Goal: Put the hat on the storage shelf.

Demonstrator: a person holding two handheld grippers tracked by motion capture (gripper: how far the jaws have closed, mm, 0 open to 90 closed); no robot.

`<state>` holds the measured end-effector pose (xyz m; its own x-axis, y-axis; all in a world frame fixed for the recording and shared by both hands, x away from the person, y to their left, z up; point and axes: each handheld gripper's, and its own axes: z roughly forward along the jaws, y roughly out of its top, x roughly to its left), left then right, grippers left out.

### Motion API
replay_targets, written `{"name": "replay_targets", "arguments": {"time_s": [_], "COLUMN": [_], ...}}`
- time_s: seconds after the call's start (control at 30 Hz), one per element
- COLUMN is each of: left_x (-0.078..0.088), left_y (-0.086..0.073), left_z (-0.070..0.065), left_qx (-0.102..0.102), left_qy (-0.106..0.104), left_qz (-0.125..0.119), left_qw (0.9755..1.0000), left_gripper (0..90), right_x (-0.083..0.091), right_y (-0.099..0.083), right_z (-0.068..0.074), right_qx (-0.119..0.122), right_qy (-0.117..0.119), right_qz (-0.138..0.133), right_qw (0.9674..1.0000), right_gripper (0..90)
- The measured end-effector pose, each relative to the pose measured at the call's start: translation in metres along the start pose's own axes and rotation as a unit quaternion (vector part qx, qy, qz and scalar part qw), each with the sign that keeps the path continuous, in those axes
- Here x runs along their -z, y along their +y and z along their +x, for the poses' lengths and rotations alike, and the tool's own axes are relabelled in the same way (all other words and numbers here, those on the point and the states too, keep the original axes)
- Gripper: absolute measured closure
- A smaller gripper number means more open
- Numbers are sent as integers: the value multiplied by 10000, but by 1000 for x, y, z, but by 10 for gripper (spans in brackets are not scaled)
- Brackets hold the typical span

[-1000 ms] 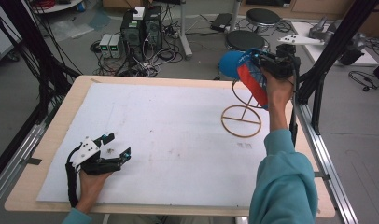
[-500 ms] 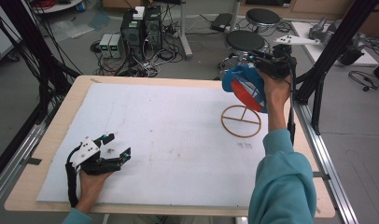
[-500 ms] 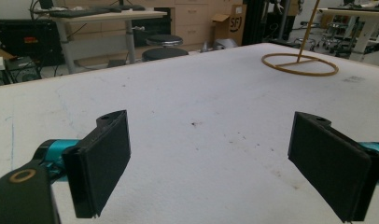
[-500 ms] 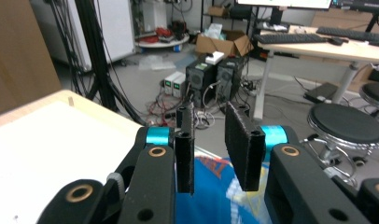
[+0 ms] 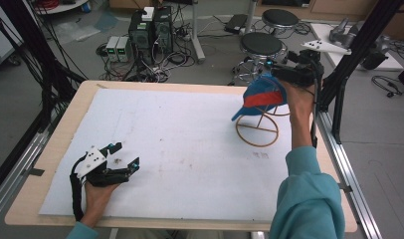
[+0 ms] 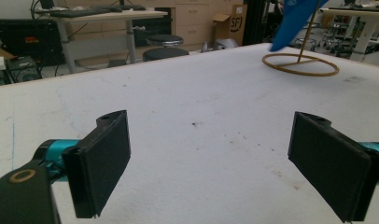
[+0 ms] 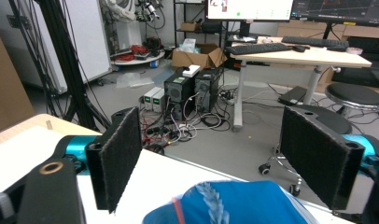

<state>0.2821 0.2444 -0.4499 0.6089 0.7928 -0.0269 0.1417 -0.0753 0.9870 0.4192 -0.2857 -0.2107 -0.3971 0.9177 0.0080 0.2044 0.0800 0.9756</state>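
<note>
Blue cap with red band (image 5: pixel 259 97) sits atop the wire hat stand (image 5: pixel 258 130) at the table's far right. Right gripper (image 5: pixel 289 73) is just behind it, jaws spread, gripping nothing (likely just releasing it). Left gripper (image 5: pixel 121 155) rests on the white table cover (image 5: pixel 190 149), jaws spread, empty, parked well clear.

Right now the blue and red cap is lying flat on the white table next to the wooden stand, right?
Not quite. In the high view the blue and red cap sits on top of the wooden stand, not flat on the white table.
</note>
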Motion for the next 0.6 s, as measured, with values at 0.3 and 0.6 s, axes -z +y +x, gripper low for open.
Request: {"name": "replay_targets", "arguments": {"time_s": [0.3, 0.6], "left_x": [-1, 0], "left_y": [0, 0], "left_z": [0, 0], "left_qx": [34, 20], "left_qy": [44, 36], "left_qz": [35, 20], "left_qw": [10000, 10000], "left_gripper": [132, 131], "right_x": [16, 43], "right_y": [3, 2], "right_z": [1, 12], "right_qx": [-41, -31], "right_qy": [87, 404], "right_qz": [-81, -137], "right_qw": [9999, 9991], "right_gripper": [123, 117]}}
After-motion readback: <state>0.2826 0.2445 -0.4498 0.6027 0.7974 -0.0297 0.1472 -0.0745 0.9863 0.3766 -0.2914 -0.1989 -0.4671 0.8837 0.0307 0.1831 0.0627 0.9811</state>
